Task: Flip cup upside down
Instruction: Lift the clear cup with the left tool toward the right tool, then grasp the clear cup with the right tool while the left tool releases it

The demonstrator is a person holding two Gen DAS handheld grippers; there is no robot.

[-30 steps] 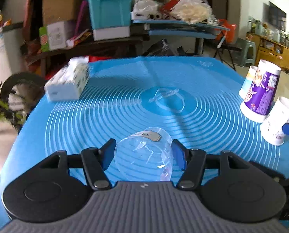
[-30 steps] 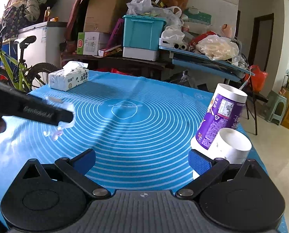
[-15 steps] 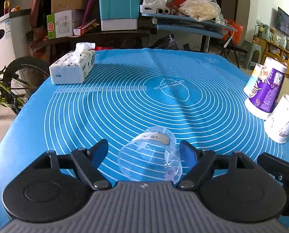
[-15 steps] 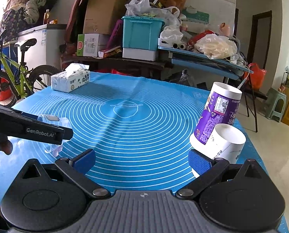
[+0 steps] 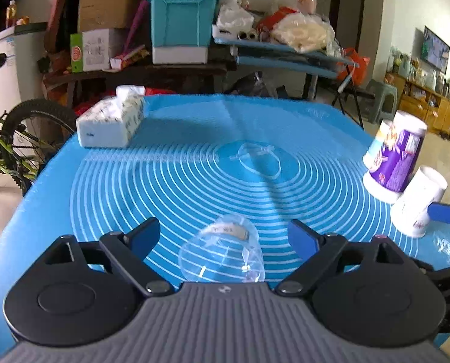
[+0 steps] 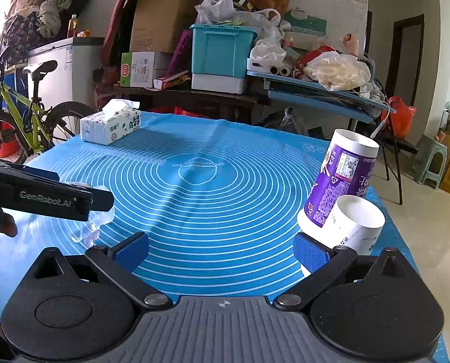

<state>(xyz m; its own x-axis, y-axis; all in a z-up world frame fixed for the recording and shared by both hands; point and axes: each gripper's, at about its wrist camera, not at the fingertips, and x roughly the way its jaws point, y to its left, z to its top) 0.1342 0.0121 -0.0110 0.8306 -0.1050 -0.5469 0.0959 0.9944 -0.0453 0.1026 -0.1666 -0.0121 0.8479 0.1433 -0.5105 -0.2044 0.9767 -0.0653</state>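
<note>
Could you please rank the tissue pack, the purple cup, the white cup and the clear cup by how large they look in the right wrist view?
1. Purple cup
2. White cup and tissue pack: similar, and the cup is much nearer, so unranked
3. Clear cup, mostly hidden behind the left claw, so unsure

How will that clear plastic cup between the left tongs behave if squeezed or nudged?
The clear plastic cup looks thin-walled, so it would probably dent under a firm squeeze. It seems empty and light, likely to skid on the blue mat. The left tongs stand open around it.
</note>
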